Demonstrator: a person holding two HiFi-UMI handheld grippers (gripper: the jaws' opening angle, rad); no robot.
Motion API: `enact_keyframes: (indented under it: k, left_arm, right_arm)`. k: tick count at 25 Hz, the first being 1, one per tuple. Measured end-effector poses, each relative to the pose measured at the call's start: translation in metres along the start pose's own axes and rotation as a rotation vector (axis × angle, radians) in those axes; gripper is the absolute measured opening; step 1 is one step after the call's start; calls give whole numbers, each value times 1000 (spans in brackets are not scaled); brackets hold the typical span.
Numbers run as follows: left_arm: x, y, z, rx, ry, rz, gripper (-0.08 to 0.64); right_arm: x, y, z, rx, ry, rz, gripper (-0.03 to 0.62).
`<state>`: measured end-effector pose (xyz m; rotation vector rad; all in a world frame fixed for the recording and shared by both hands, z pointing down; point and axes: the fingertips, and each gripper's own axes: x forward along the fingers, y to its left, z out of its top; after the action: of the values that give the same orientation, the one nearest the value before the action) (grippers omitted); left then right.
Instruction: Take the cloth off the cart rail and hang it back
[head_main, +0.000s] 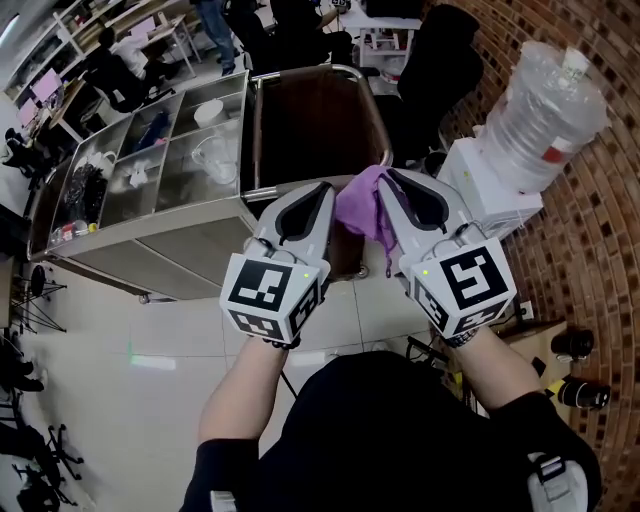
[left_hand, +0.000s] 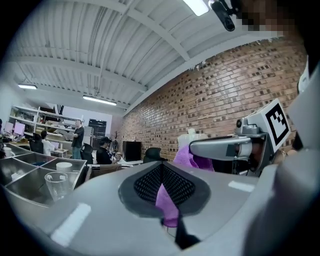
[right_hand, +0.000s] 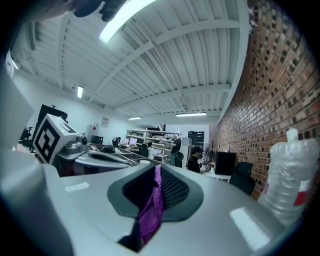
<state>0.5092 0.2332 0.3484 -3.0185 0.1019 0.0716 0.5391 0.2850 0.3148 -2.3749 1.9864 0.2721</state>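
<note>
We see the purple cloth (head_main: 358, 204) held in the air between the two tools, over the near end of the steel cart (head_main: 150, 226). The left gripper (head_main: 322, 194) has its jaws pressed together on one edge of the cloth. In the left gripper view a narrow purple strip (left_hand: 167, 202) is squeezed between the dark ribbed pads. The right gripper (head_main: 396, 184) pinches another part in the same way. Its own view shows a crumpled purple fold (right_hand: 150, 214) clamped in the slit between its jaws.

Most of the cloth is bunched between the two noses, so we cannot make out its full shape. One thin tail hangs down beside the right gripper. From above the cloth overlaps the cart's near edge. It seems to hang clear of the rail (head_main: 372, 100), though we cannot be sure of that from this angle.

The cart's open compartments hold a clear cup (head_main: 214, 156) and a white bowl (head_main: 208, 112); the darker bins to the left are too cluttered to read. A water bottle (head_main: 545, 108) stands to the right against the brick wall (head_main: 600, 230). The person's forearms are cut off by the dark shirt at the bottom of the head view.
</note>
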Motion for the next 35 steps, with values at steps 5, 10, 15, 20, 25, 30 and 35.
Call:
enact_keyframes:
  k: [5, 10, 15, 20, 25, 30, 35]
  left_arm:
    - [7, -8, -4, 19, 6, 19, 0]
    - [9, -12, -6, 36, 8, 35, 0]
    - [13, -16, -6, 12, 8, 45, 0]
    - [18, -22, 0, 18, 13, 65, 0]
    - [23, -21, 3, 21, 21, 89, 0]
    - [23, -25, 4, 33, 21, 132, 0]
    - [16, -19, 4, 43, 27, 205, 0]
  right_arm:
    - [-4, -6, -10, 5, 11, 19, 32]
    - [-8, -9, -11, 8, -4, 33, 32]
    - [-11, -15, -10, 12, -9, 43, 32]
    - [-16, -21, -2, 12, -21, 62, 32]
    - [-17, -24, -3, 39, 40, 74, 32]
    - [-17, -25, 2, 25, -1, 124, 32]
    - [-11, -18, 7, 13, -56, 193, 34]
